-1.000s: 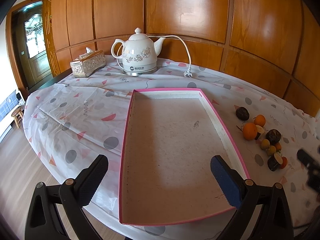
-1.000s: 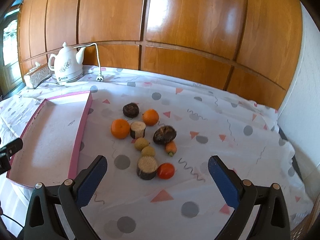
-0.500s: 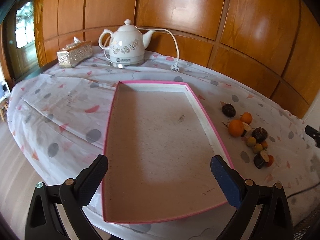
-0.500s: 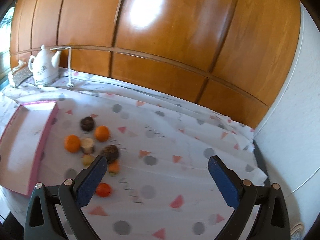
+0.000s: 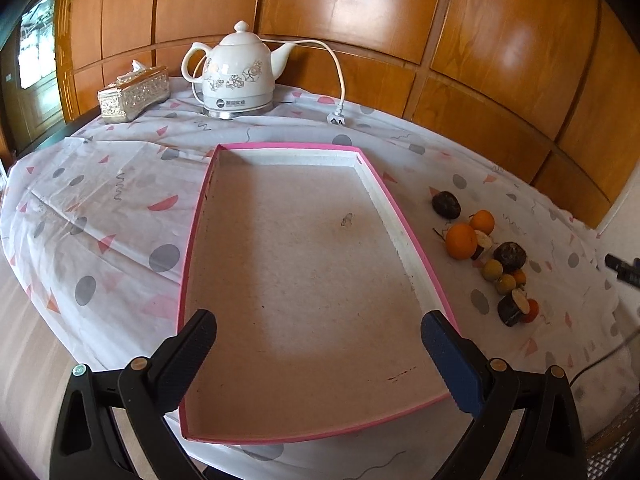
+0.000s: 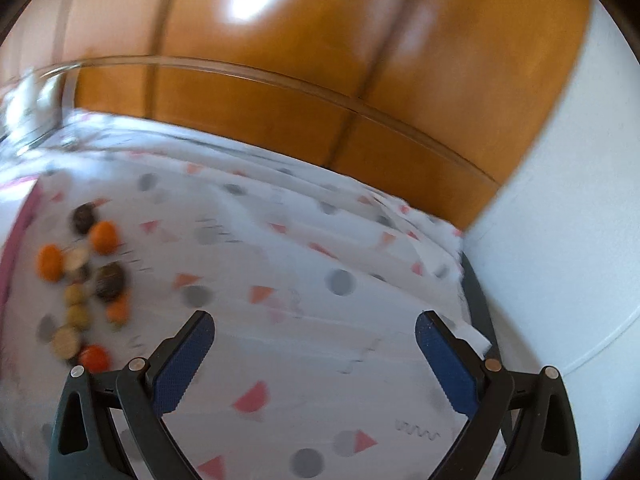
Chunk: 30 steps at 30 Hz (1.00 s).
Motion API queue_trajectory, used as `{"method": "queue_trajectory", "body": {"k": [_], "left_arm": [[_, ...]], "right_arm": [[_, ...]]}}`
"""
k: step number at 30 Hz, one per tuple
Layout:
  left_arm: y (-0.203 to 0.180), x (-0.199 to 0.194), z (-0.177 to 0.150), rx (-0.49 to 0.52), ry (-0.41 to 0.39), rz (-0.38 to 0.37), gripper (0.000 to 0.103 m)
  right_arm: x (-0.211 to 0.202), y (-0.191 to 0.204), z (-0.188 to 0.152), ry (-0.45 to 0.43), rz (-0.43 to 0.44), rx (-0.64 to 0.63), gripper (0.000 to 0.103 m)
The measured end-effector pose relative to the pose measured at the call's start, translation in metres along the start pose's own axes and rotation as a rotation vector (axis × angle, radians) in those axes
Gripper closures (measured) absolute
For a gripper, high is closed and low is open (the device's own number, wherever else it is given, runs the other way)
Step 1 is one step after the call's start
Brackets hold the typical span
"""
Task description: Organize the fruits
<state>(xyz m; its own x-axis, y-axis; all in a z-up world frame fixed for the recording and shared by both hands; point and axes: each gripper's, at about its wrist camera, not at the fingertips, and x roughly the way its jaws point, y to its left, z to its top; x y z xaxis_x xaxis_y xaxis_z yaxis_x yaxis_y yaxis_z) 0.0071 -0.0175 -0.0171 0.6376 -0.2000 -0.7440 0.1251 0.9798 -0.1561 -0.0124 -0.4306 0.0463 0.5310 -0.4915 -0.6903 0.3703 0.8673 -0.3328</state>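
Observation:
A shallow pink-rimmed tray (image 5: 400,216) lies empty on the patterned tablecloth. My left gripper (image 5: 318,332) is open and empty over the tray's near end. A cluster of small fruits lies right of the tray: an orange (image 5: 461,241), a dark round fruit (image 5: 446,204), small yellow ones (image 5: 492,269) and a cut dark piece (image 5: 510,308). In the blurred right wrist view the fruit cluster (image 6: 80,280) sits at the far left. My right gripper (image 6: 314,338) is open and empty over bare cloth, right of the fruits.
A white floral kettle (image 5: 236,76) with its cord and plug (image 5: 335,119) stands at the back, beside a tissue box (image 5: 134,92). Wood panelling runs behind the table. A white wall (image 6: 560,240) borders the table's right end. The table edge is near on the left.
My right gripper has swung to the right, so the fruits slid to the view's left edge and the view blurred. My left gripper shifted slightly over the tray.

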Motion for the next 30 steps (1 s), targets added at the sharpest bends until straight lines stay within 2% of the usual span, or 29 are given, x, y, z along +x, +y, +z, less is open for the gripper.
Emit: {"method": "queue_trajectory", "body": {"k": [4, 9, 13, 18, 22, 26, 28, 29, 30], "left_arm": [[-0.001, 0.004, 0.001, 0.013, 0.012, -0.010, 0.000], [-0.010, 0.002, 0.011, 0.053, -0.026, -0.022, 0.000], [-0.027, -0.001, 0.019, 0.122, -0.058, -0.067, 0.000], [-0.062, 0.006, 0.030, 0.206, -0.016, -0.163, 0.000], [-0.097, 0.015, 0.032, 0.316, 0.021, -0.178, 0.000], [-0.128, 0.027, 0.027, 0.376, 0.051, -0.212, 0.001], [-0.142, 0.037, 0.023, 0.403, 0.089, -0.223, 0.014], [-0.148, 0.043, 0.022, 0.414, 0.116, -0.234, 0.025], [-0.154, 0.049, 0.020, 0.422, 0.144, -0.247, 0.031]], "right_arm": [[0.025, -0.044, -0.007, 0.061, -0.041, 0.193, 0.001], [0.051, -0.095, -0.024, 0.169, 0.004, 0.467, 0.001], [0.058, -0.103, -0.029, 0.204, 0.026, 0.533, 0.001], [0.058, -0.104, -0.031, 0.213, 0.032, 0.543, 0.001], [0.057, -0.117, -0.035, 0.209, 0.020, 0.608, 0.002], [0.060, -0.135, -0.046, 0.229, 0.026, 0.718, 0.002], [0.063, -0.141, -0.051, 0.254, 0.039, 0.768, 0.004], [0.064, -0.144, -0.053, 0.263, 0.051, 0.791, 0.006], [0.065, -0.145, -0.054, 0.267, 0.055, 0.802, 0.007]]}}
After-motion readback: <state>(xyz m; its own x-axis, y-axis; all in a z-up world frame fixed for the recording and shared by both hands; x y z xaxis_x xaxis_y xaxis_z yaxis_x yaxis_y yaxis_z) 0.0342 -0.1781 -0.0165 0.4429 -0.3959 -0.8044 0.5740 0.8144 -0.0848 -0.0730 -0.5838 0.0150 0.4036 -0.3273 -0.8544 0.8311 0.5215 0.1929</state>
